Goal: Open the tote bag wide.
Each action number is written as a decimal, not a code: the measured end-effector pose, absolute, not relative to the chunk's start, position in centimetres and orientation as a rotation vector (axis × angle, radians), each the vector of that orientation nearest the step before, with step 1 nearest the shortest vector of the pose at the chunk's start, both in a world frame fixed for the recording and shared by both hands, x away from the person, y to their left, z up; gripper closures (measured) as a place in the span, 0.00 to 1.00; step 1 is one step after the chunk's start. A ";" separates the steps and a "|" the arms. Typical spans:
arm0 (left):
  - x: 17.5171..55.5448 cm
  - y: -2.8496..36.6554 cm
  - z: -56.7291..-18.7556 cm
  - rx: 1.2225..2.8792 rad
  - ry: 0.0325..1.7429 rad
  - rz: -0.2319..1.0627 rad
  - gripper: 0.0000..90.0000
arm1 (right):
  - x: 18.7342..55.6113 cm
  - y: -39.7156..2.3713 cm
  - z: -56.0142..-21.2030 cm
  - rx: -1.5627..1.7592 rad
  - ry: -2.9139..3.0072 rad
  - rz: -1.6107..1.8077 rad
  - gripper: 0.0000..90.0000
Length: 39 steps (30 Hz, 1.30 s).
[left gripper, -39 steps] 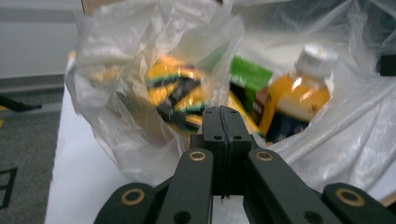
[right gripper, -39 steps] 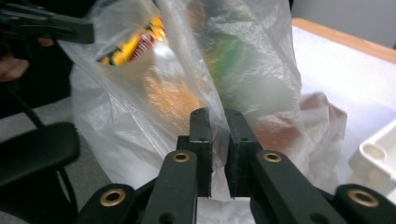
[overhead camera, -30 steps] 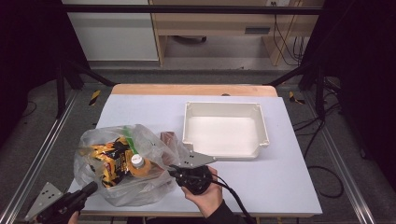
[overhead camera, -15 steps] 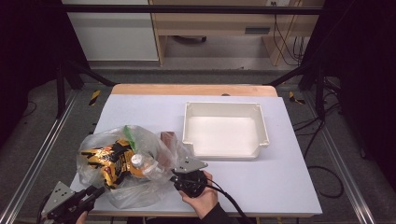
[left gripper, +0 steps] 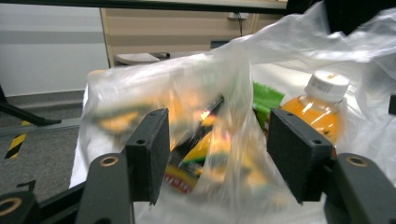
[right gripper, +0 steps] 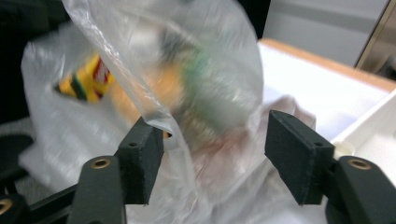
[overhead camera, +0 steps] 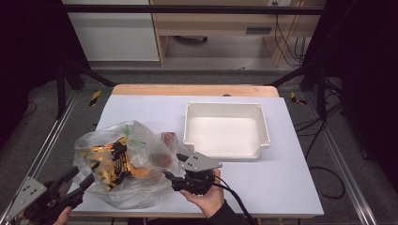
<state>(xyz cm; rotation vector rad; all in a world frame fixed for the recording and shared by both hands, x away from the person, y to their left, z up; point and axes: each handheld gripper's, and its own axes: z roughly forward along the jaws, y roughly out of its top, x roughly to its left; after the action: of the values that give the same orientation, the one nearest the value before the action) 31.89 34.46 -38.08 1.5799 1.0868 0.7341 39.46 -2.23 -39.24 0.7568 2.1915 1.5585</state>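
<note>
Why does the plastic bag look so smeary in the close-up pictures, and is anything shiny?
In the left gripper view, the plastic bag smears on its left side, while the orange bottle stays fairly sharp. In the right gripper view, the bag's contents blur into colour patches, though the black jaws look crisp. In the high view, the white tray is bright under the light and the room's edges are dark.

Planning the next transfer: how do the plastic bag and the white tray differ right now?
The plastic bag is clear, crumpled and soft; the white tray is opaque, rigid and rectangular. The bag is full of snacks, with an orange drink bottle; the tray is empty. Both rest on the table.
</note>
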 end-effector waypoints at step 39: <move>30.3 35.2 -42.8 1.751 1.241 0.625 1.00 | 38.3 -3.0 -42.3 0.877 2.320 1.441 0.97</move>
<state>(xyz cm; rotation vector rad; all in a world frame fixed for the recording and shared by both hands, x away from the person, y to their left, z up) 30.29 35.21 -42.84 1.7509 1.2408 0.6249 38.34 -2.96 -42.35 0.8770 2.3197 1.4409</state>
